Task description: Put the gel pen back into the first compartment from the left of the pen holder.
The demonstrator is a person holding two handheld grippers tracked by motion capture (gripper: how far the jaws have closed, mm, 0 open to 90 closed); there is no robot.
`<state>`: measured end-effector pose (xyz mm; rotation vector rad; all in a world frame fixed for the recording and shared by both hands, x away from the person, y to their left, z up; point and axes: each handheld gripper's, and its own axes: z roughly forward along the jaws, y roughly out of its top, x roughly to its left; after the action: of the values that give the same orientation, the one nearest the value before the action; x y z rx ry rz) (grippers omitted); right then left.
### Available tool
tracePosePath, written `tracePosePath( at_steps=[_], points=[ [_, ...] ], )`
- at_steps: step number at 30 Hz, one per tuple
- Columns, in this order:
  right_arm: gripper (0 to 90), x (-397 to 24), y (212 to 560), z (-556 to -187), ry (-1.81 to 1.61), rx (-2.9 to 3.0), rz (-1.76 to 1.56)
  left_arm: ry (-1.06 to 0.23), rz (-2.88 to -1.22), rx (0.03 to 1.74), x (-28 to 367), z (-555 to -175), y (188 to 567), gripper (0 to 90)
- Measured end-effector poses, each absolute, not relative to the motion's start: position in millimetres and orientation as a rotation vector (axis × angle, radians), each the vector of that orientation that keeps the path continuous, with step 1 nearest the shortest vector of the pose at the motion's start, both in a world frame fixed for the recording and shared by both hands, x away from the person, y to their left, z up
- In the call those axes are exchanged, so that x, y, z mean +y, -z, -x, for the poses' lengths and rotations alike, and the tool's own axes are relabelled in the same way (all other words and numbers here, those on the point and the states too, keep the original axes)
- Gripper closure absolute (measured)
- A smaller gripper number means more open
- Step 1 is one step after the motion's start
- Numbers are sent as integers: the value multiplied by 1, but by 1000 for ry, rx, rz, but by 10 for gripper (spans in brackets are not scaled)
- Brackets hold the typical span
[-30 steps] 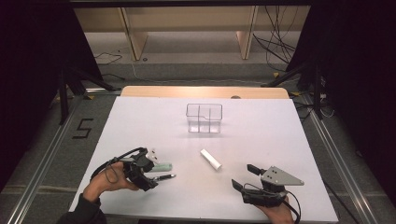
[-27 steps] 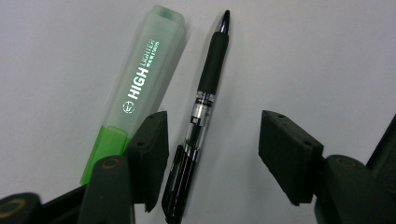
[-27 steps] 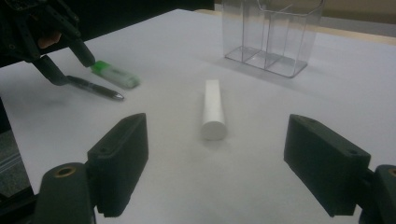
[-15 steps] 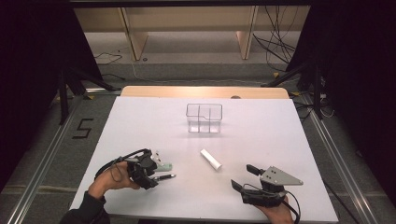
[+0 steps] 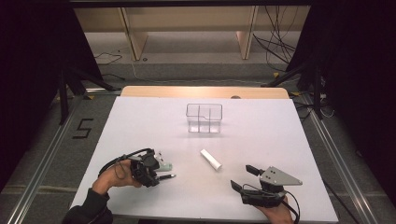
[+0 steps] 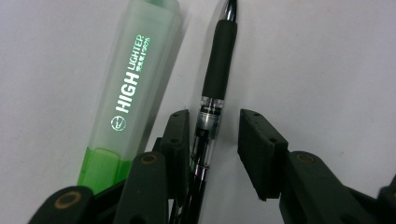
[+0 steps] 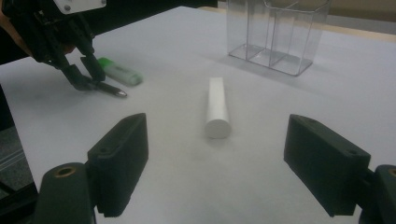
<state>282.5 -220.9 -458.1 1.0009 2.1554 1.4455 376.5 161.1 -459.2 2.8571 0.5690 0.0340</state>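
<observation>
A black pen lies on the white table beside a green highlighter. My left gripper straddles the pen's clear barrel. Its jaws have just been closing: one pad touches the pen and the other stands off with a gap. From above, the left gripper sits at the front left over the pen and the highlighter. My right gripper rests at the front right, wide open and empty, facing a white cylinder.
A clear compartmented box stands upright at the middle back of the table. The white cylinder lies between the two grippers. The table's front edge runs just below both hands.
The left gripper's jaws have narrowed around the pen, and the hand has shifted slightly. The right gripper, the cylinder and the box have not moved.
</observation>
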Motion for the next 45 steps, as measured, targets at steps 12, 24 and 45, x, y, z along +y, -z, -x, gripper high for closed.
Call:
tracePosePath(
  at_steps=[12, 24, 45],
  points=[
    [230, -220, 459, -283, -1444, 2161, -1000, -41, -2872, 540, 162, -379, 461, 688],
    [230, -220, 459, -283, -1444, 2164, -1002, -43, -2892, 484, 160, -377, 461, 773],
    [230, -220, 459, -283, -1443, 2166, -1004, -56, -2845, 473, 160, -375, 452, 793]
  ],
)
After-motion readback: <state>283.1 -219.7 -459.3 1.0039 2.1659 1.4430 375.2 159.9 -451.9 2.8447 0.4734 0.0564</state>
